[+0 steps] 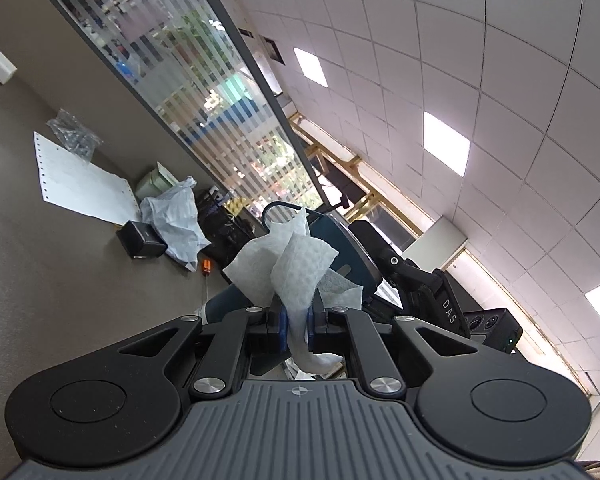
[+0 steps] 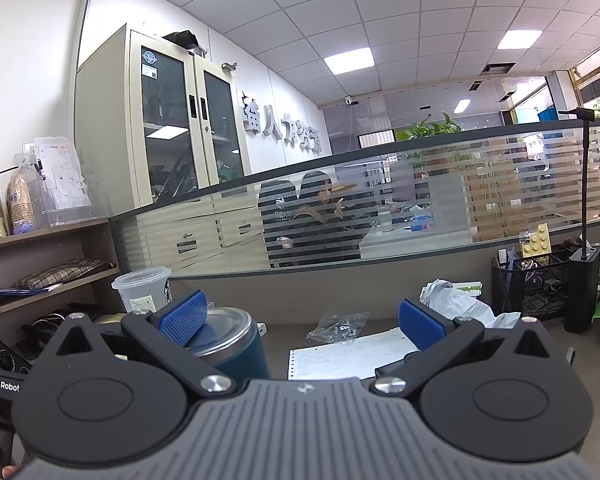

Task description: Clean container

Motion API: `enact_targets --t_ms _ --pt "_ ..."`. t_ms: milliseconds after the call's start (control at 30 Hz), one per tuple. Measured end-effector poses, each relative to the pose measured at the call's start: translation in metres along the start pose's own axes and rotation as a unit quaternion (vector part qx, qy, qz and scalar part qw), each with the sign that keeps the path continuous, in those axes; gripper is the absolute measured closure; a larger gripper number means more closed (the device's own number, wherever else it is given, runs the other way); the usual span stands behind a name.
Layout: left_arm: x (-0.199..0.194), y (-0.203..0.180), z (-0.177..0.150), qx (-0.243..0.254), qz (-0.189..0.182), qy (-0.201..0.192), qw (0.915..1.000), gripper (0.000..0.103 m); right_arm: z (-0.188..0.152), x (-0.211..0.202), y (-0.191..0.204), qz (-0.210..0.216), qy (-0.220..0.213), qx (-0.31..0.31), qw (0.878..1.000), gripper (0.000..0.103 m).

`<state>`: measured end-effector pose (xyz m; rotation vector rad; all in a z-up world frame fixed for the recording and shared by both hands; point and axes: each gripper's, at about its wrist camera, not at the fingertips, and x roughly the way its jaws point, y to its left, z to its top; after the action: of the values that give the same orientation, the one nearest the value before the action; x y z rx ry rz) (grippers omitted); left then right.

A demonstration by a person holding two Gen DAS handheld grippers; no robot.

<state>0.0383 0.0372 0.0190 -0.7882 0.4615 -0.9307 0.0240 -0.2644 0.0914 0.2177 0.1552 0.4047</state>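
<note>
At twelve o'clock of the left gripper, clamped on a paper towel for wiping, sits the teal tumbler; right gripper gapes empty.

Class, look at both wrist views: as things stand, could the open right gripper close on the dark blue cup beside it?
Probably not yet: the right gripper is open, but the blue cup sits off to the left, behind one of its fingers, not between them.

A white paper towel with a dimpled, quilted texture. A dark teal matt container with a shiny brushed-metal rim. Ribbed blue rubbery pads. A matt brown tabletop. Crinkled clear plastic bag.
</note>
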Motion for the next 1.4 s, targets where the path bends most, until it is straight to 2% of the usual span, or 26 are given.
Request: enact_targets --t_ms 367,667,833,967,1133,1400 --pt "0.002 -0.003 -0.003 0.017 -0.001 0.014 0.9998 0.09 0.001 -0.001 -0.001 0.0 0.0 -0.001 1.0 0.0" --pt "0.004 -0.008 -0.008 0.038 0.013 0.036 0.9985 0.089 0.002 -0.001 0.0 0.001 0.0 -0.002 1.0 0.0" --pt "-0.011 0.001 0.002 0.015 0.029 -0.006 0.9995 0.09 0.002 -0.001 0.0 0.002 0.0 -0.003 1.0 0.0" --pt "-0.011 0.008 0.007 -0.015 0.022 -0.033 0.9991 0.09 0.002 0.0 0.0 0.003 -0.001 -0.001 1.0 0.0" --pt "-0.002 0.013 0.006 -0.032 0.015 -0.042 0.9985 0.09 0.002 -0.001 0.002 0.0 -0.001 -0.004 1.0 0.0" --pt "0.002 0.015 0.002 -0.031 0.031 -0.047 0.9979 0.089 0.002 0.0 0.002 -0.001 -0.002 -0.006 1.0 0.0"
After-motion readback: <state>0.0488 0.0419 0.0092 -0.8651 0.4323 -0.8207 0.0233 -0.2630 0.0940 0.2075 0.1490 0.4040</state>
